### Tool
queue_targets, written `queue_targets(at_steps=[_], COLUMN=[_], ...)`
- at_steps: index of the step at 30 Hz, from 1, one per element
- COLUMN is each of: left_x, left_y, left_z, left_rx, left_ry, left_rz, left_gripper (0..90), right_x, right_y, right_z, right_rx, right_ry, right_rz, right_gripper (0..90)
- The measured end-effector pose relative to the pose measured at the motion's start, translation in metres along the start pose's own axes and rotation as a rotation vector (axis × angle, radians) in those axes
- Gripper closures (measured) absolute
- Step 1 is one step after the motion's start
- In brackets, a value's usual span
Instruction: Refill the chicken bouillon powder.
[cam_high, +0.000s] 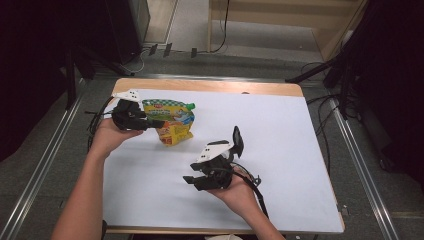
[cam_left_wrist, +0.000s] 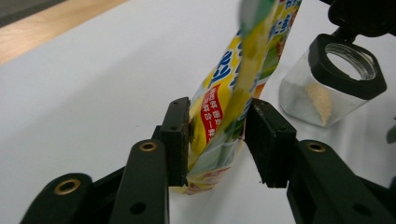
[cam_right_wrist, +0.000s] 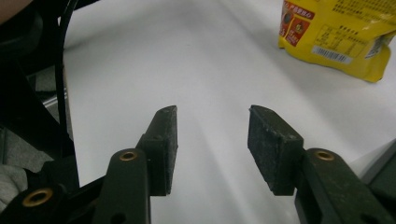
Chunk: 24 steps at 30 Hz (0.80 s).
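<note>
A yellow and green spouted pouch (cam_high: 172, 122) is on the left part of the white-covered table (cam_high: 280, 130). My left gripper (cam_high: 159, 122) reaches it from the left and is shut on it. In the left gripper view the pouch (cam_left_wrist: 233, 84) stands edge-on between the pads of the left gripper (cam_left_wrist: 217, 135). Beyond it is a small glass jar (cam_left_wrist: 327, 93) with a black collar, open on top, with a little beige powder inside. My right gripper (cam_high: 192, 173) is at the table's middle front. In its own view the right gripper (cam_right_wrist: 212, 140) is open with nothing between the jaws, and the pouch (cam_right_wrist: 336, 32) lies farther off.
A strip of wooden table edge (cam_high: 210, 86) shows at the back. Metal rails (cam_high: 45, 155) run along both sides of the table, with cables (cam_high: 322, 125) on the floor at the right. The right half of the white sheet (cam_high: 295, 165) is bare.
</note>
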<state>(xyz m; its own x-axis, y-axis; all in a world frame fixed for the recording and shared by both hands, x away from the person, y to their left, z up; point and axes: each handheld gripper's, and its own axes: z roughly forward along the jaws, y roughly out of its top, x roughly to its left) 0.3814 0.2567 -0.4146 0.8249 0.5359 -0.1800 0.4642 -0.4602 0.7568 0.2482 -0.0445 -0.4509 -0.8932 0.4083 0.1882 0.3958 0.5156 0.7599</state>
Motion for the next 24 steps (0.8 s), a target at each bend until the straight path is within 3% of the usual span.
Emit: queue_targets(at_steps=[2, 7, 12, 16, 18, 24], left_x=[0.0, -0.001, -0.007, -0.007, -0.008, -0.009], left_y=[-0.002, -0.002, 0.001, 0.0, 0.0, 0.003], left_z=[-0.002, -0.005, -0.004, -0.002, 0.001, 0.007], left_rx=[-0.008, -0.023, -0.02, -0.032, -0.046, -0.081], left_ry=[0.009, -0.026, -0.02, -0.013, 0.009, -0.01], left_rz=[0.01, -0.014, 0.016, 0.021, 0.025, 0.037], left_gripper=[67.3, 78.9, 83.5, 81.2, 74.7, 73.7], right_x=[0.0, -0.003, -0.005, -0.004, -0.004, -0.005], right_y=[-0.006, -0.021, -0.023, -0.023, -0.023, -0.023], right_z=[-0.001, 0.0, 0.001, 0.001, 0.001, 0.001], right_rx=[-0.017, 0.0, -0.002, 0.001, 0.002, 0.007], right_ry=[0.014, -0.006, -0.003, -0.01, -0.01, -0.017], right_rz=[0.017, 0.029, 0.042, 0.03, 0.031, 0.03], right_gripper=[53.5, 53.6, 53.0, 52.6, 52.5, 52.6])
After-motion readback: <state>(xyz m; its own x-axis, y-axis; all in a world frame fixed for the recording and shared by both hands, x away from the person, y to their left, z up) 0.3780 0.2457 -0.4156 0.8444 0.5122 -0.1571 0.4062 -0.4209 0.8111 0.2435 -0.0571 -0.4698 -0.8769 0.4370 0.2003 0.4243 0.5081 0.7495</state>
